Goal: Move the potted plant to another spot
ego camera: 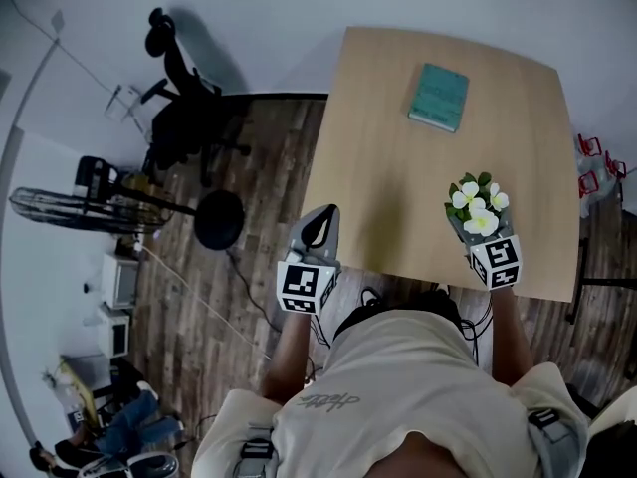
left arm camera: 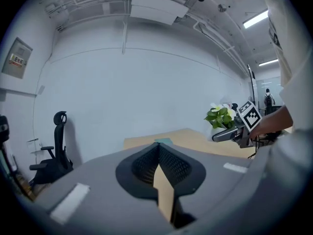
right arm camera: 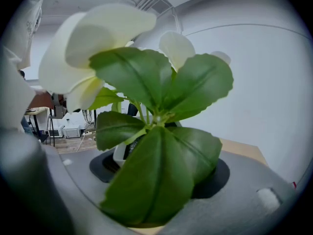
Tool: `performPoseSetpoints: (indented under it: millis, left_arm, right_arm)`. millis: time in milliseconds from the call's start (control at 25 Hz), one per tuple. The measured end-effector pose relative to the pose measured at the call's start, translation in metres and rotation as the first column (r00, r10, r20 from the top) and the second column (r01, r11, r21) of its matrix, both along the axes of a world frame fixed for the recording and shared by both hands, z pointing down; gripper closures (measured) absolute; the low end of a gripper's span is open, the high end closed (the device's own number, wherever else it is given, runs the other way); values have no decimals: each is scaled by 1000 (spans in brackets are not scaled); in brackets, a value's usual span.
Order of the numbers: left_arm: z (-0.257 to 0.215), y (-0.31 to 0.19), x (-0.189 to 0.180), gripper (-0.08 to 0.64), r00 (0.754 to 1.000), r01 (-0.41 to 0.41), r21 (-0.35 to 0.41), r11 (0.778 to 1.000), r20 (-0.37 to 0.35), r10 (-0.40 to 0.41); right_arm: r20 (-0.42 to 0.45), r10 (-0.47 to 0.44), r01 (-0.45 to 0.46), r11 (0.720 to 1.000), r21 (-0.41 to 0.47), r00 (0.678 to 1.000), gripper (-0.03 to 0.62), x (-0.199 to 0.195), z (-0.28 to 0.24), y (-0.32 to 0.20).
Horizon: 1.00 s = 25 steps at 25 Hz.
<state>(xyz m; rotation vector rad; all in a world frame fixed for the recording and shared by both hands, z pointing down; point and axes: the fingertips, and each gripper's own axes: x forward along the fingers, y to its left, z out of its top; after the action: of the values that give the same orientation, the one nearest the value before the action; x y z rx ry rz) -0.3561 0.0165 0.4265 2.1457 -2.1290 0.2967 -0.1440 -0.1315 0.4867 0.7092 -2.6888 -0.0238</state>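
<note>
The potted plant (ego camera: pixel 478 207), with green leaves and white flowers in a small white pot, hangs just above the near right part of the wooden table (ego camera: pixel 398 187). My right gripper (ego camera: pixel 475 235) is shut on the pot. In the right gripper view the leaves (right arm camera: pixel 161 131) fill the frame and hide most of the white pot (right arm camera: pixel 119 154) and the jaws. My left gripper (ego camera: pixel 320 219) hovers at the table's near left edge with its jaws together and nothing between them (left arm camera: pixel 159 148). The left gripper view also shows the plant (left arm camera: pixel 220 116) to the right.
A teal book (ego camera: pixel 438 97) lies on the far part of the table. Left of the table stand a black office chair (ego camera: pixel 184 98), a floor fan (ego camera: pixel 90 212) and a round black base (ego camera: pixel 219 219). Red items (ego camera: pixel 592 167) sit beyond the right edge.
</note>
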Motion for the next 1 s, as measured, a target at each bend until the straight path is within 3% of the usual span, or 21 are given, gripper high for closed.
performPoseSetpoints:
  millis: [200, 680, 1000]
  left_arm:
    - [8, 4, -13, 542, 996, -70, -5, 998, -54, 70]
    - [22, -6, -33, 543, 987, -32, -8, 999, -159, 30]
    - [14, -36, -42, 541, 994, -19, -58, 998, -106, 13]
  right_arm:
    - [-22, 28, -28, 1000, -10, 999, 250, -20, 8, 26]
    - [-22, 38, -39, 998, -47, 999, 250, -26, 14, 24]
    - [30, 19, -17, 996, -91, 999, 250, -44, 32, -7]
